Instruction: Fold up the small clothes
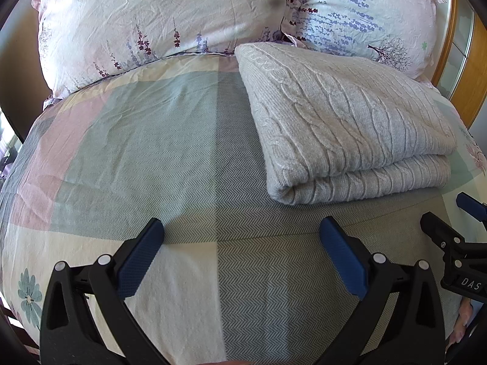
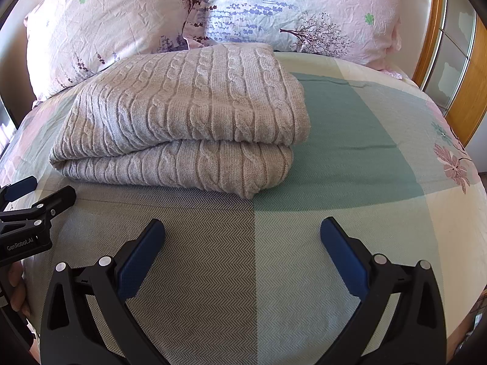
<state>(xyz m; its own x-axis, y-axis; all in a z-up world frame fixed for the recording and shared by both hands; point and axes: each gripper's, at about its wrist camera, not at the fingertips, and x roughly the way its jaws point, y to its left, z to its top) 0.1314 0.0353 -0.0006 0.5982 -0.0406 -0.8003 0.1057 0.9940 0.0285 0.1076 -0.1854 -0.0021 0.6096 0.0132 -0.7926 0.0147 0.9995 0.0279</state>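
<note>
A grey cable-knit sweater [image 1: 344, 121] lies folded in a thick stack on the bed, just ahead and to the right of my left gripper [image 1: 240, 228]. It also shows in the right wrist view [image 2: 182, 121], ahead and to the left of my right gripper [image 2: 242, 228]. Both grippers are open and empty, hovering over the bedspread short of the sweater's near fold. The right gripper [image 1: 450, 216] shows at the right edge of the left wrist view, and the left gripper [image 2: 42, 191] at the left edge of the right wrist view.
The bed has a patchwork bedspread [image 1: 152, 140] of green, grey, pink and cream blocks. Two floral pillows [image 1: 158, 21] [image 2: 304, 12] lie behind the sweater. A wooden frame [image 2: 468, 85] stands at the far right.
</note>
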